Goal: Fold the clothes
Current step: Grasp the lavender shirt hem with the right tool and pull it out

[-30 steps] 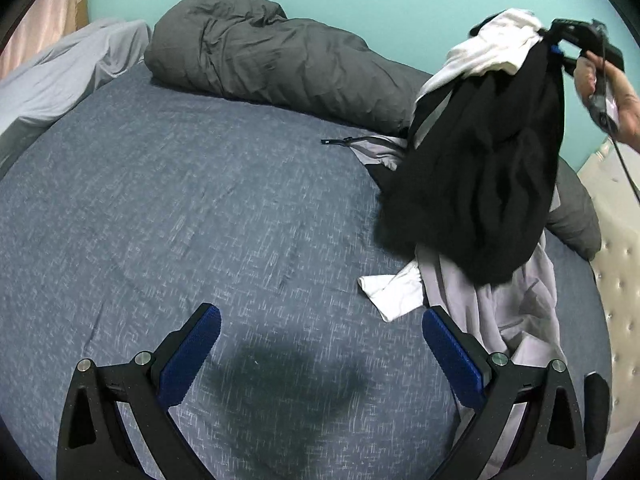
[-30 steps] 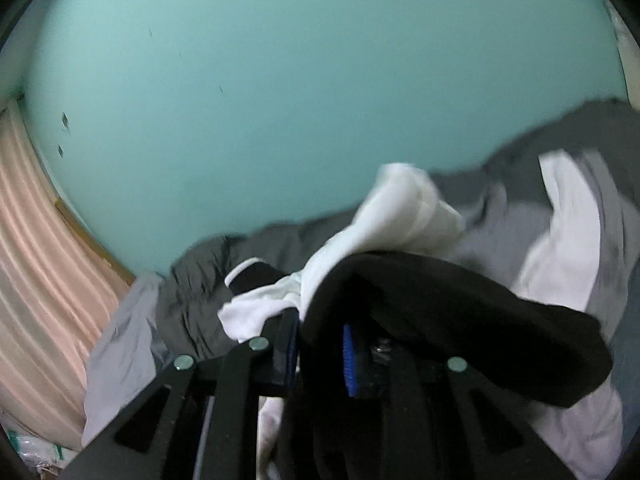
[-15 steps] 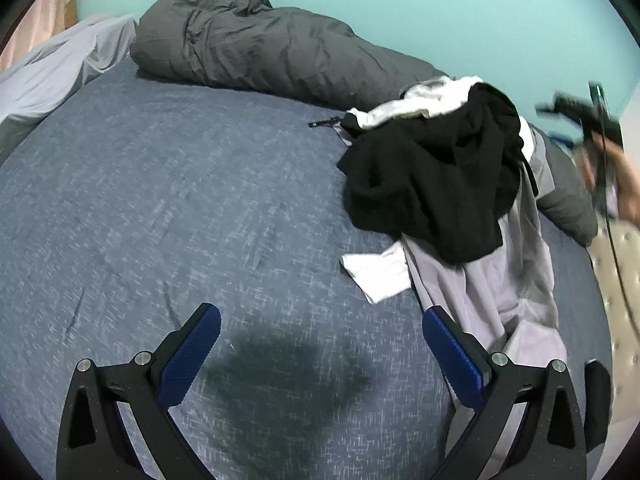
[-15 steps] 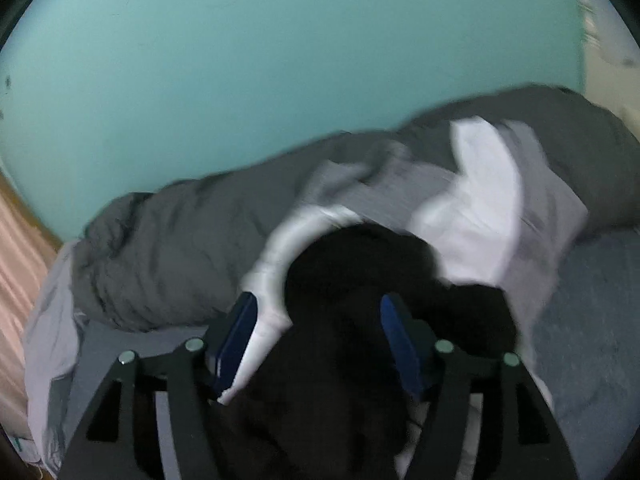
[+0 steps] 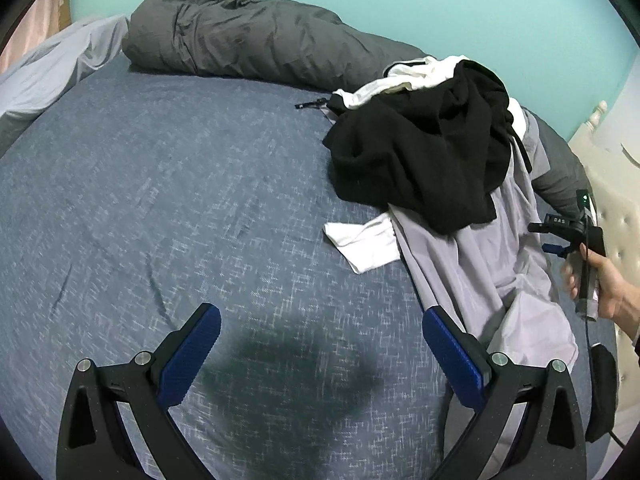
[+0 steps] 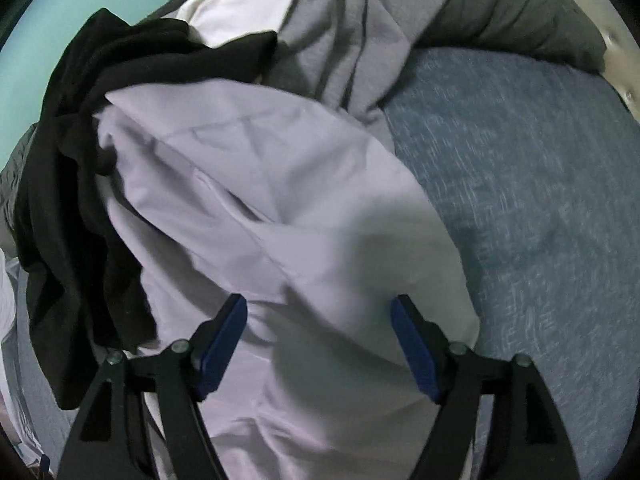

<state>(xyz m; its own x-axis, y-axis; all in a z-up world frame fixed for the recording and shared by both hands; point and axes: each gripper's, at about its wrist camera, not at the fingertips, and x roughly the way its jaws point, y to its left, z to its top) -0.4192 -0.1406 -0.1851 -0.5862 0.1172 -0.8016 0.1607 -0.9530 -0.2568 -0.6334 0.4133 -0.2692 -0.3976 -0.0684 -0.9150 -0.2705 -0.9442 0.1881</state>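
A heap of clothes lies on the right side of the blue bed (image 5: 168, 184): a black garment (image 5: 424, 148) on top, a white one (image 5: 400, 80) behind it, a pale lilac garment (image 5: 476, 272) trailing toward me, and a white piece (image 5: 364, 244) beside it. My left gripper (image 5: 320, 344) is open over bare sheet, left of the lilac cloth. My right gripper (image 6: 319, 332) hovers over the lilac garment (image 6: 256, 184), its jaws opening and gripping nothing; the black garment (image 6: 72, 208) lies to its left. In the left wrist view, a hand holds the right gripper (image 5: 556, 236) at the right edge.
A rolled dark grey duvet (image 5: 248, 36) runs along the teal wall at the back. A light grey sheet (image 5: 52, 72) is bunched at the far left. A cream tufted headboard (image 5: 616, 216) borders the bed on the right.
The right gripper let go of the black and white clothes, which dropped onto the heap, then swung down over the lilac garment with jaws opened. The left gripper shifted slightly.
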